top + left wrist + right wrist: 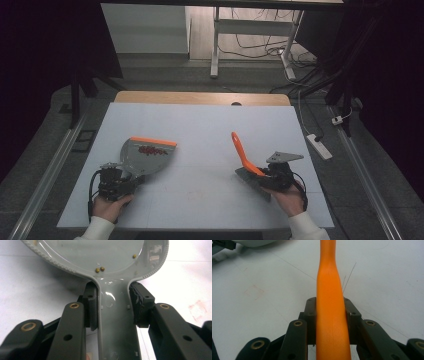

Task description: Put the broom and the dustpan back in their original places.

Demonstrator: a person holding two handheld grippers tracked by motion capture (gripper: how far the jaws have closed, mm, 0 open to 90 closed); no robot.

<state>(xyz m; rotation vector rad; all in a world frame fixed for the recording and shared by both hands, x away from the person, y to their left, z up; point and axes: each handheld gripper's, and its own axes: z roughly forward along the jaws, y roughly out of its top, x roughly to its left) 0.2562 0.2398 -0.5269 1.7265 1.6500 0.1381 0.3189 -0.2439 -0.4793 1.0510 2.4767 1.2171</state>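
Observation:
A grey dustpan [145, 155] with an orange front lip lies on the white table at the left. My left gripper [116, 181] is shut on its handle [117, 322]. In the left gripper view [116, 305] both pads press the handle's sides, and a few small brown beads [99, 269] lie in the pan [100, 255]. At the right, my right gripper [272, 175] is shut on a brush's orange handle [240, 147], which points up and away to the left. The dark brush head [248, 177] rests by the table. The handle [329, 290] runs between the jaws of the right gripper [330, 312].
The white tabletop [200, 125] has a wooden strip [200, 97] along its far edge. A power strip [320, 146] and cables lie on the floor to the right. A desk frame [215, 50] stands behind the table.

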